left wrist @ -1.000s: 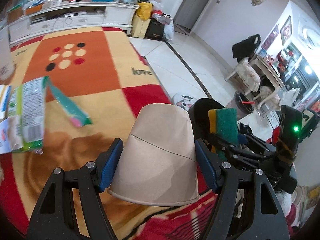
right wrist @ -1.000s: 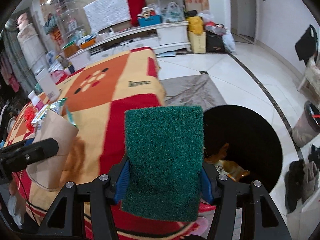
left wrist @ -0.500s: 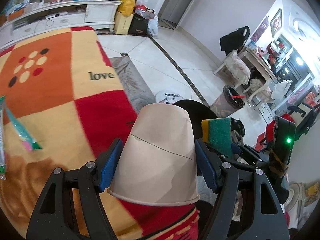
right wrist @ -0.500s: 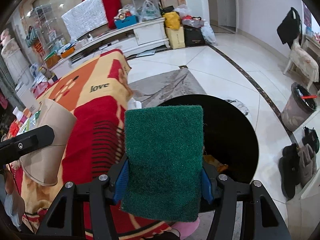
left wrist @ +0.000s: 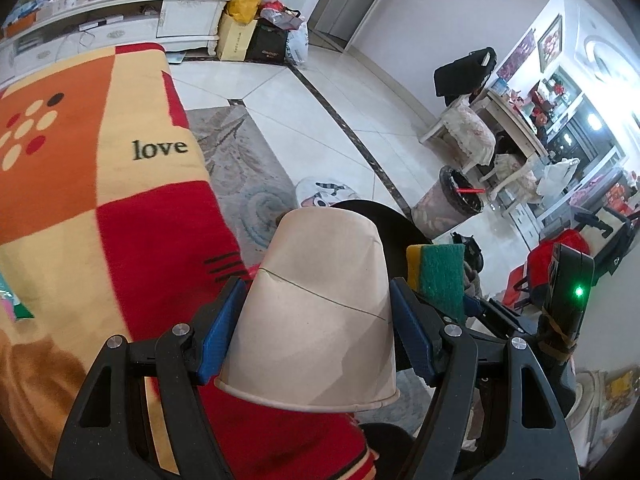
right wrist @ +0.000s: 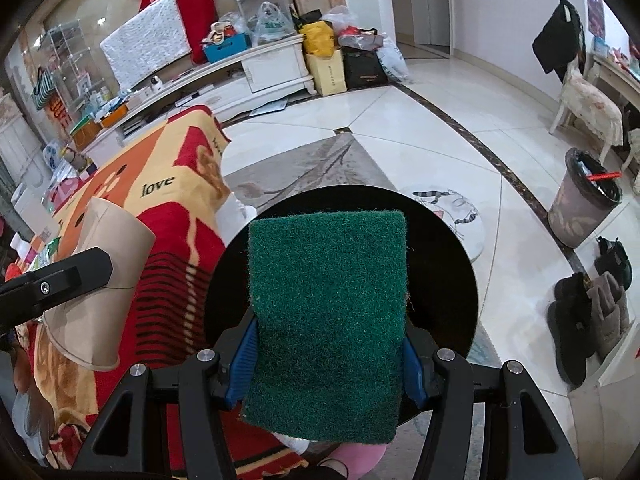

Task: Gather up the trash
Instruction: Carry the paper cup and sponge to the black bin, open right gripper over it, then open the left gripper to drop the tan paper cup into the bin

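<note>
Trash is in both of our tongs right now, so we think the picking-up part is done for these two things and the dropping part is left.

We go from big to small. The biggest thing is the bench with its red and orange blanket [left wrist: 120, 184]. It has the word "love" on it. A green wrapper [left wrist: 12, 304] peeks in at its left edge, so we think more trash waits there for later.

Next is the black bin [right wrist: 440, 264]. It sits on the floor just beside the bench, and its round mouth is wide and dark. We cannot see what is inside it.

Then comes the paper cup [left wrist: 320, 312]. It is upside down, with its rim toward us. The left tongs [left wrist: 316, 332] are clamped on its two sides, and the blue pads press on it. The cup hangs over the edge of the bench, near the bin but not over its middle yet.

The smallest is the green sponge [right wrist: 328, 320]. The right tongs [right wrist: 326, 360] are clamped on it, and it hangs right above the mouth of the bin.

We guess the sponge is ready to drop first. The cup needs to go a bit more to the side. Nothing has gone in yet from what we hold.
</note>
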